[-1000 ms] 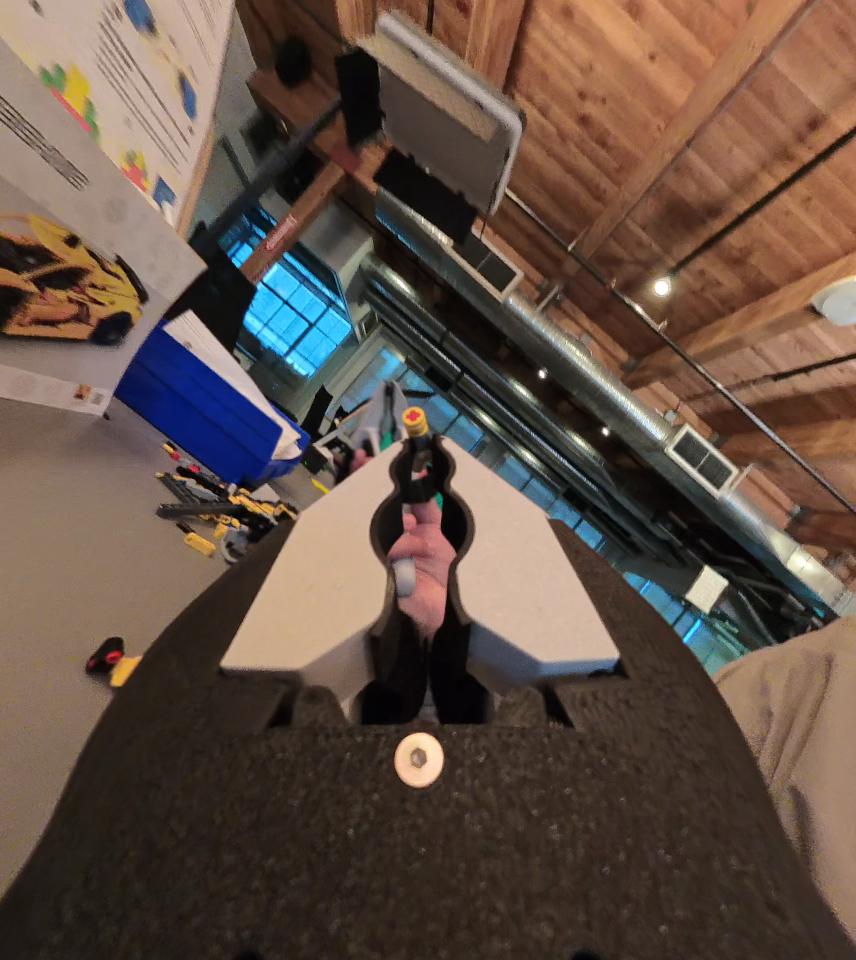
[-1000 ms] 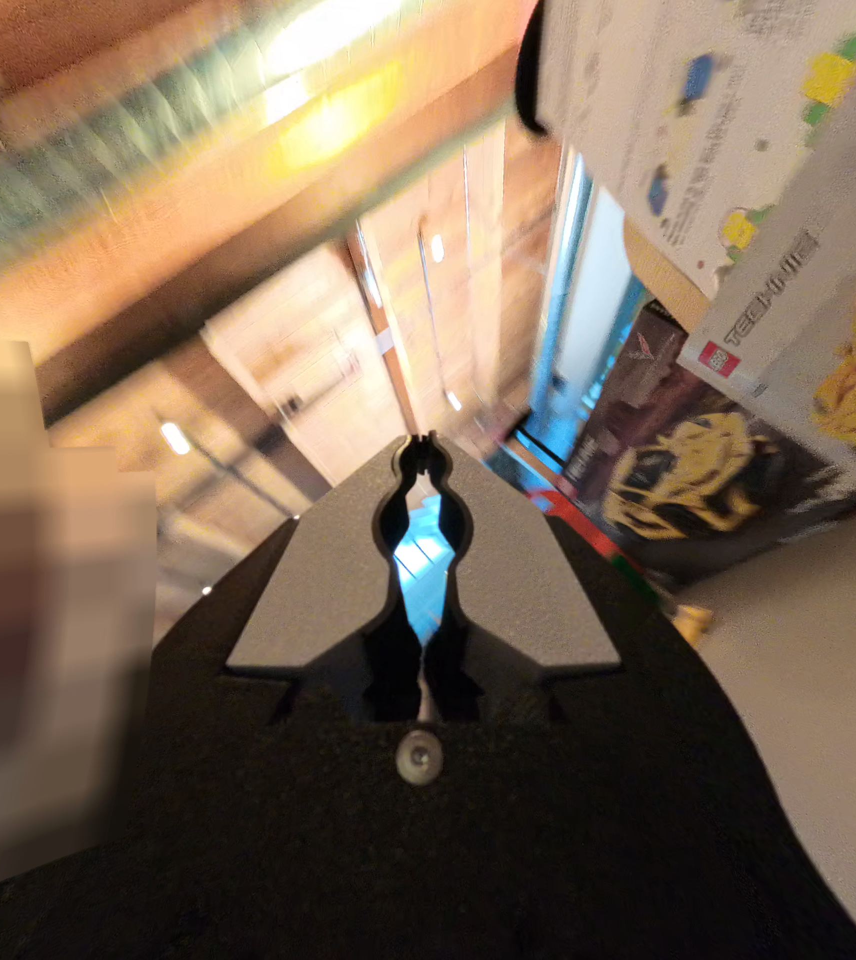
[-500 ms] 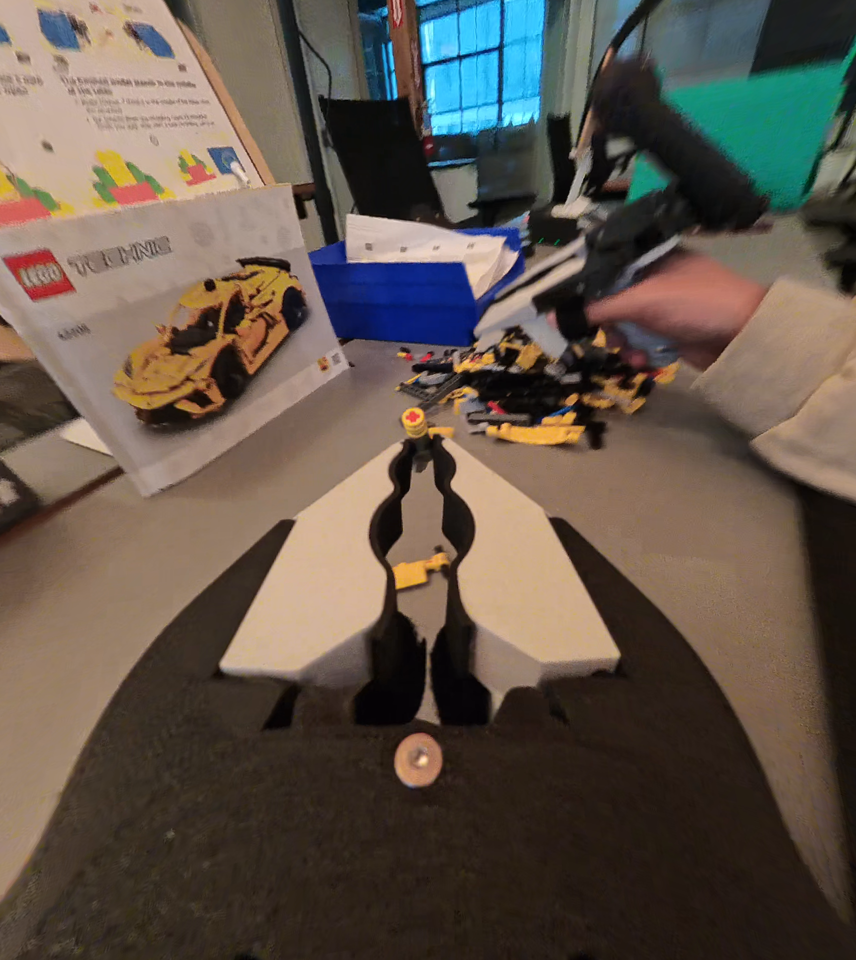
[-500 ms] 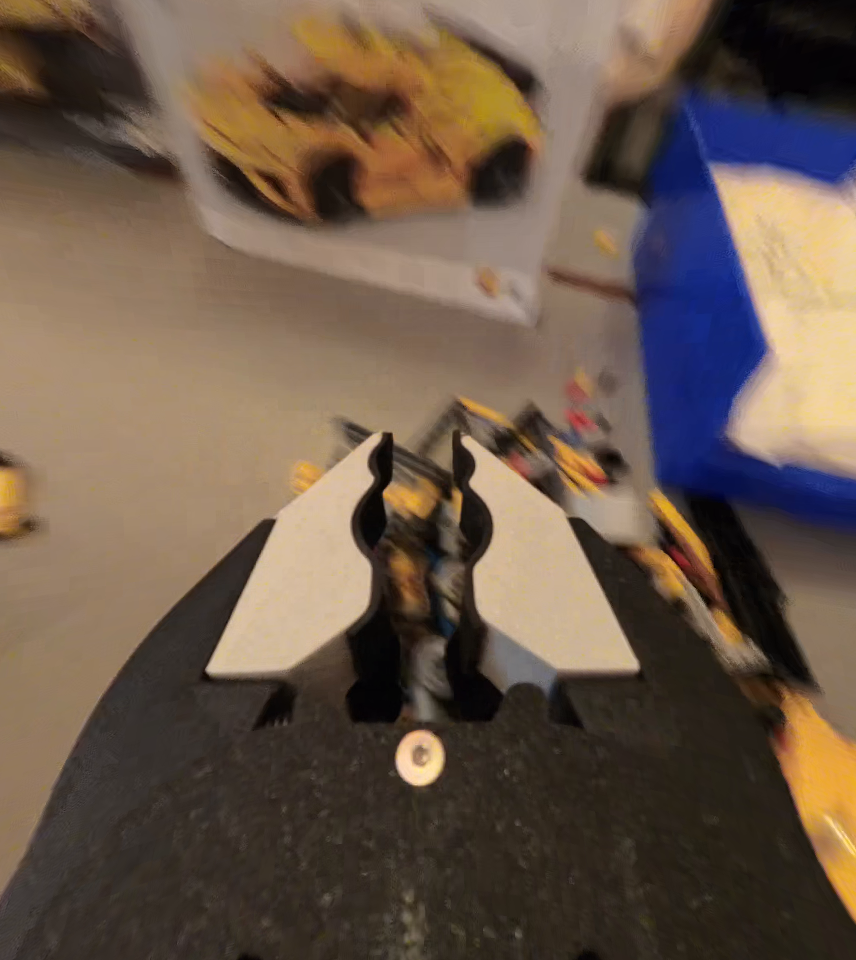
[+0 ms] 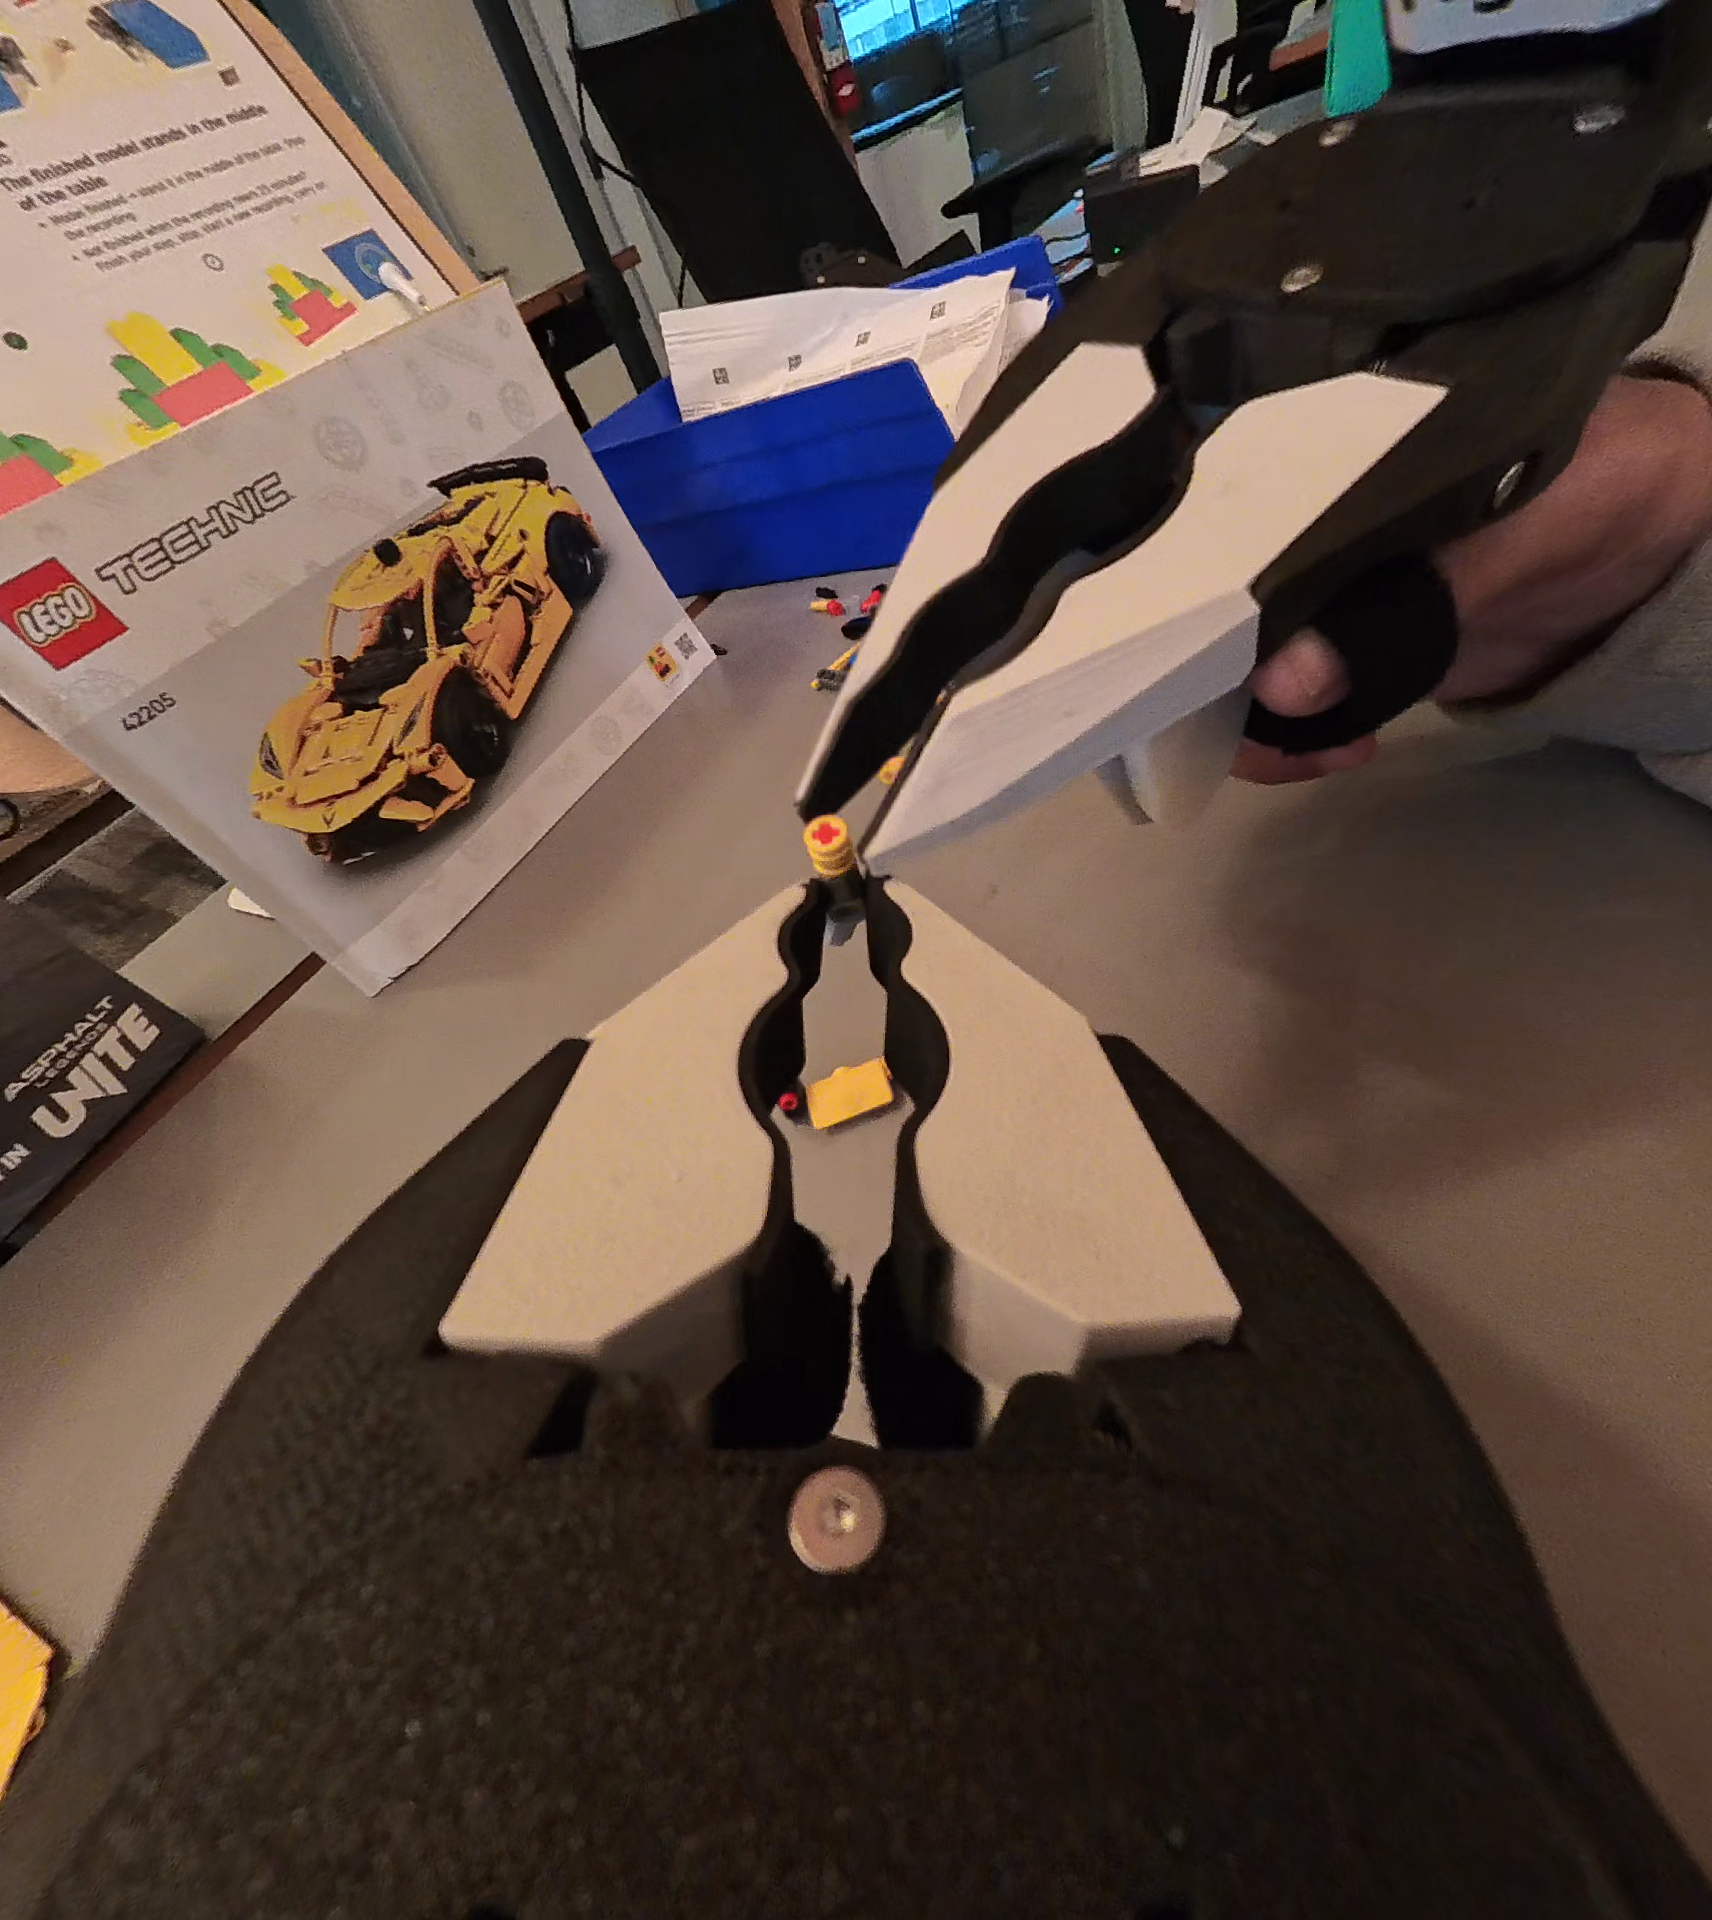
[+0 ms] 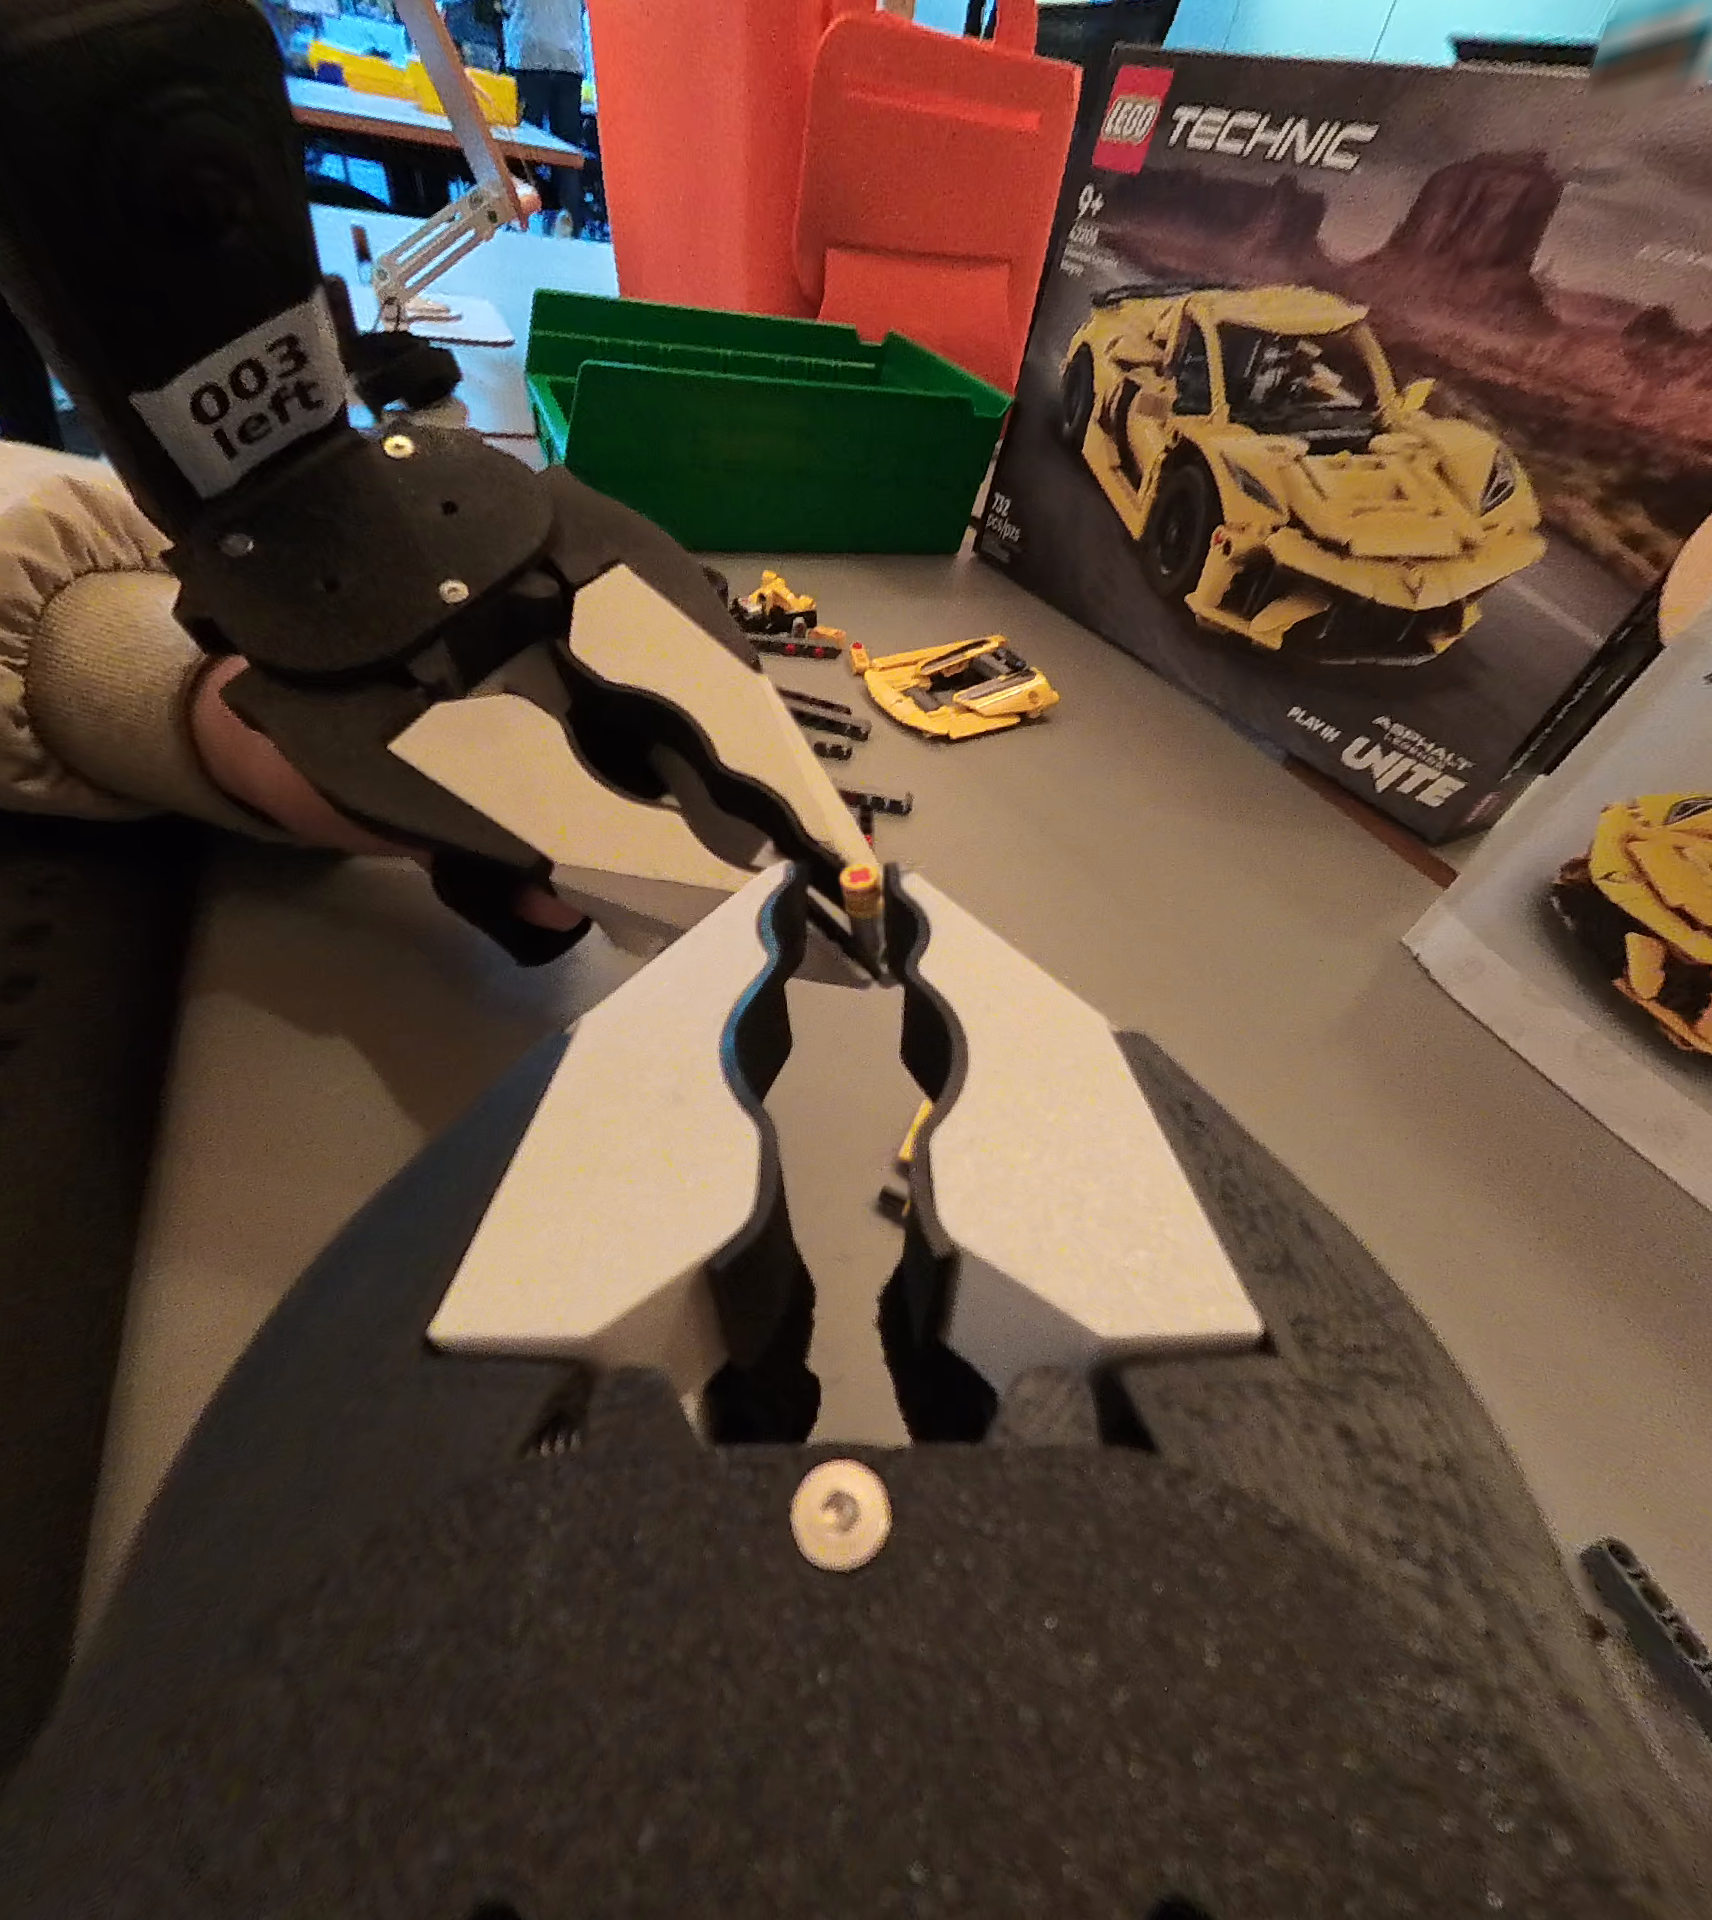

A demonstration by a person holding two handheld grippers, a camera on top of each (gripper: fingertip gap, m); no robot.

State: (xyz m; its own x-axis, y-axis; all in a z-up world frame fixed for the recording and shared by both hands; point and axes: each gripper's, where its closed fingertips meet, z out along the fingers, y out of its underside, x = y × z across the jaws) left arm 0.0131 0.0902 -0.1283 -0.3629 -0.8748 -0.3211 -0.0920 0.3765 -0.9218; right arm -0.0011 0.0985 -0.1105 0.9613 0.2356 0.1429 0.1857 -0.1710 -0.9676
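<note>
A grey table (image 5: pixel 1351 1039) is seen carrying a boxed car kit (image 6: pixel 1403 416) at two o'clock of the right wrist view, a booklet (image 5: pixel 312 644) at ten o'clock and a blue bin (image 5: pixel 779 478) at twelve o'clock of the left wrist view. The left gripper (image 5: pixel 841 894) is clamped narrowly on a small yellow bush on a dark pin (image 5: pixel 828 847). The right gripper (image 6: pixel 841 883) is held partly spread, its tips about that piece at the centre.
</note>
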